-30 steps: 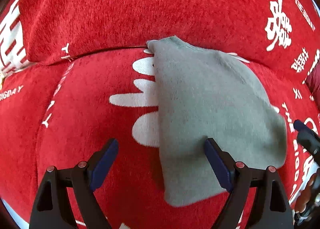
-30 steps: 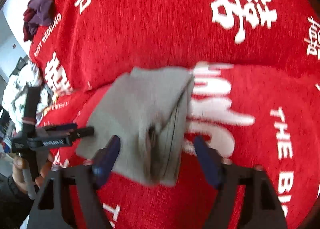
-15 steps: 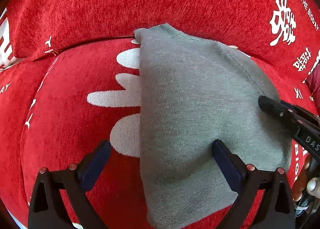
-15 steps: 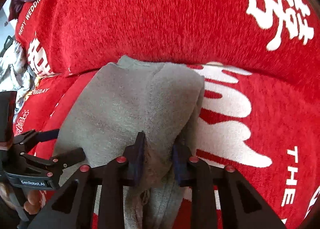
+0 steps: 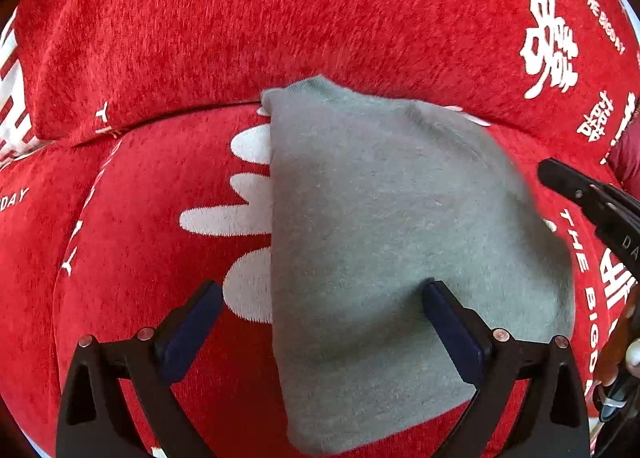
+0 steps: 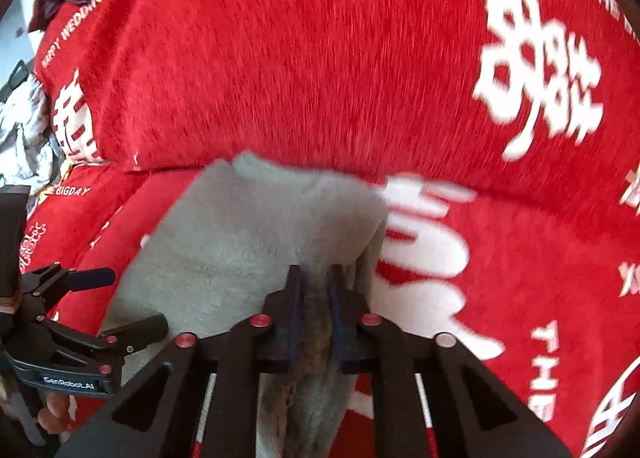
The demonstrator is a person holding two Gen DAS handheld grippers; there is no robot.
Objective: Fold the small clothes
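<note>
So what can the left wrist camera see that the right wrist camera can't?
Only the left wrist view shows the left gripper wide open, one of its fingers resting on the grey cloth. Only the right wrist view shows the right gripper pinching a bunched edge of that cloth, plus a clothes pile at the far left. Both show the cloth on the red cover.

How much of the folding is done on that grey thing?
The grey garment already lies doubled up on the red cover. The right gripper has just closed and pinches its edge. The left gripper is open, one finger resting on the cloth. Final folding looks left.
</note>
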